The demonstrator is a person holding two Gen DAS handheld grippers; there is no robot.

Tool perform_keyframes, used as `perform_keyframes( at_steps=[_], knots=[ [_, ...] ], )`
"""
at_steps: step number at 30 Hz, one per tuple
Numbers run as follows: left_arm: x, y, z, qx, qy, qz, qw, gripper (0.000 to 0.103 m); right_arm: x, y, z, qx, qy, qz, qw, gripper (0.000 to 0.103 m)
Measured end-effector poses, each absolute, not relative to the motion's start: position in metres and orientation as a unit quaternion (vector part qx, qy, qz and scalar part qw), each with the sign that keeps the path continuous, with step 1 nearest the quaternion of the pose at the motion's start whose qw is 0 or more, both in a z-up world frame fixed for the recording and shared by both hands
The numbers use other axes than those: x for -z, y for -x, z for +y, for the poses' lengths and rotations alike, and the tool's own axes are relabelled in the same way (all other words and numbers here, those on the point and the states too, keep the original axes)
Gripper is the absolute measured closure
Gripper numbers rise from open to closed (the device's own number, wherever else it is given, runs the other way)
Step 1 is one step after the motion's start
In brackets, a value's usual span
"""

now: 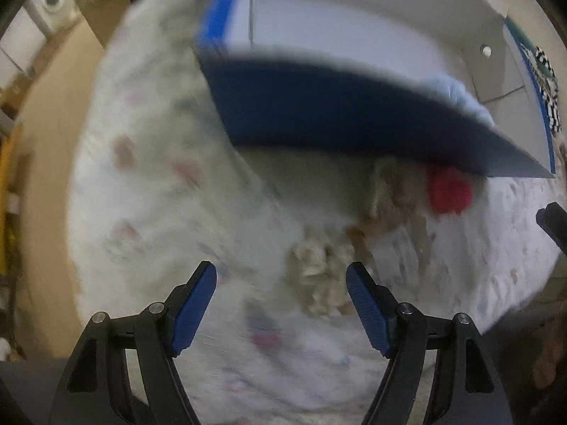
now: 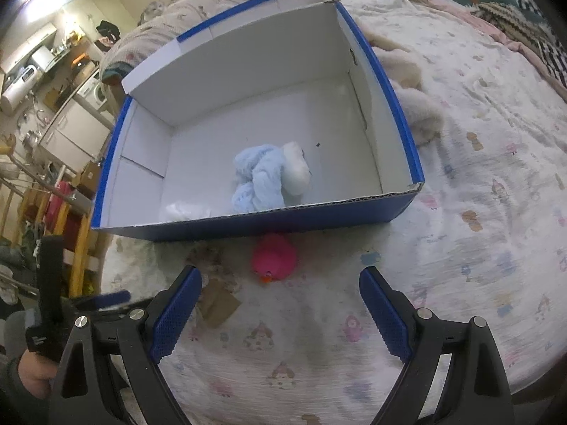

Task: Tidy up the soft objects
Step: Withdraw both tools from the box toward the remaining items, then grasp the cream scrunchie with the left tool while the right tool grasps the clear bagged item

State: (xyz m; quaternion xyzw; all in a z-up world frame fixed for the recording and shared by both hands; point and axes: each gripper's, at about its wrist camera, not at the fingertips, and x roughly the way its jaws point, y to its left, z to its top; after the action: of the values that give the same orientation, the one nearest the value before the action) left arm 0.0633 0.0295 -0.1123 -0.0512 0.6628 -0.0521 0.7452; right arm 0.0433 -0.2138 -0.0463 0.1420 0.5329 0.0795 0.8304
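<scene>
Right wrist view: right gripper point(image 2: 280, 313) gapes empty near pink toy point(image 2: 274, 256), beside blue box point(image 2: 404, 113) for dropping in. Left gripper point(image 1: 281, 304) released, over beige scrap point(image 1: 315, 276).

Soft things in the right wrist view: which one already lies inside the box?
The pale blue cloth bundle lies on the floor of the box; the pink toy and cream plush lie outside on the bedspread.
</scene>
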Motion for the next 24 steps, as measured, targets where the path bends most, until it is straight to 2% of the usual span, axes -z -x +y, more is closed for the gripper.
perform_keyframes(
  at_steps=[6,9,11,15,23,24],
  knots=[
    [0.123,-0.071,0.018,0.064,0.067,0.675,0.732,0.032,0.050,-0.045,-0.216,-0.073,-0.137,0.539,0.828,0.007],
    [0.129,-0.072,0.009,0.076,0.065,0.683,0.724,0.052,0.051,-0.046,-0.217,-0.072,-0.136,0.542,0.826,0.007],
    [0.132,-0.072,0.004,0.080,0.059,0.688,0.719,0.086,0.052,-0.046,-0.217,-0.071,-0.135,0.543,0.826,0.007],
    [0.124,-0.070,0.006,0.067,0.047,0.682,0.727,0.087,0.053,-0.047,-0.217,-0.067,-0.133,0.546,0.824,0.007],
    [0.080,-0.064,0.036,0.026,0.039,0.618,0.784,0.087,0.062,-0.049,-0.207,-0.105,-0.146,0.563,0.807,0.007],
    [0.077,-0.063,0.040,0.023,0.041,0.614,0.788,0.087,0.064,-0.049,-0.202,-0.118,-0.147,0.566,0.802,0.013]
  ],
)
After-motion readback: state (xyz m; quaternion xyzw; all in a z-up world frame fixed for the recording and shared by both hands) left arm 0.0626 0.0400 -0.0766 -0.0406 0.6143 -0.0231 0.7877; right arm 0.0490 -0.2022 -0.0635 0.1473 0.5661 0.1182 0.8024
